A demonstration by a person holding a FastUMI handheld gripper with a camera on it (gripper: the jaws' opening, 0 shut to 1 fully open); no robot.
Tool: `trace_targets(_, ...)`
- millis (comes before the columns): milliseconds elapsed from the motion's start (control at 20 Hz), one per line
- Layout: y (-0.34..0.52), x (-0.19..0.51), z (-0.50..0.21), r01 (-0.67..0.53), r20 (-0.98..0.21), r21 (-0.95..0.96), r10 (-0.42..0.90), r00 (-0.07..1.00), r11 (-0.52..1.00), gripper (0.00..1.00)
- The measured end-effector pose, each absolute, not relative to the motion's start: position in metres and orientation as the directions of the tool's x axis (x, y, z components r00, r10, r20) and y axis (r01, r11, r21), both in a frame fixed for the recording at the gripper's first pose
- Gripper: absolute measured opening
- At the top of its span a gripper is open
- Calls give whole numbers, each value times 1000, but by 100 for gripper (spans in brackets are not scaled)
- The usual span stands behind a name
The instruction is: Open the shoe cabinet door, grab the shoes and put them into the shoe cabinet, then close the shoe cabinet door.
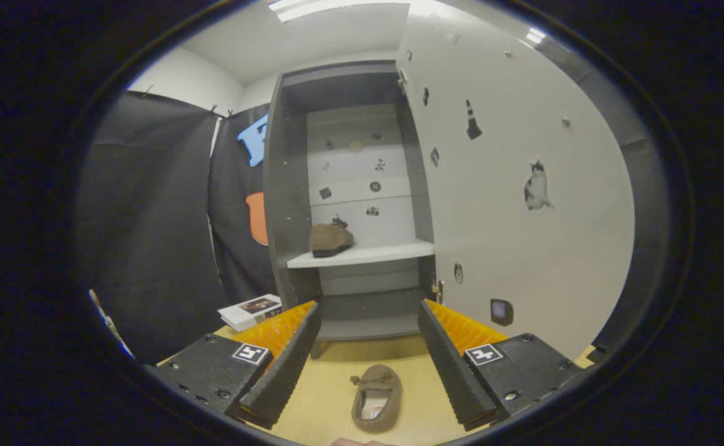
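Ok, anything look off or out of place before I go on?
Nothing damaged. One shoe sits on the cabinet shelf; its mate lies on the floor between the open gripper fingers. The door stands open.

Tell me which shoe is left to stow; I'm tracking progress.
The brown shoe on the floor, lying between the open claw's fingers. The other shoe already sits on the cabinet shelf.

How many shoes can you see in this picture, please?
2. One shoe sits on the white shelf inside the open cabinet; the other shoe lies on the floor between the open hand-held gripper fingers. Others may be hidden.
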State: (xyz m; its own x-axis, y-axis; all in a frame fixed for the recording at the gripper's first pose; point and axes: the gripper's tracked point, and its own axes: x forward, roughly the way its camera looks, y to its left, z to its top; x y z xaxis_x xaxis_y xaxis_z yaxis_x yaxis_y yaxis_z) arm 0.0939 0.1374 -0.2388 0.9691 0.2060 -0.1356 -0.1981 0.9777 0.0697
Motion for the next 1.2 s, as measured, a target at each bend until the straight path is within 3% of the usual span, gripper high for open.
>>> trace_targets(400,180,129,-366,-234,-341,-2,220,914,972,100)
trace_targets(650,186,148,-460,-202,-526,-22,161,835,979,99)
trace_targets(800,182,155,-482,-175,-562,-42,122,818,984,95)
trace_targets(1050,168,154,-490,-121,-594,-74,53,803,990,80)
trace_targets(1100,164,152,-497,-115,-615,-86,38,787,990,69)
trace_targets(1200,166,139,-506,-113,-660,-51,51,750,992,60)
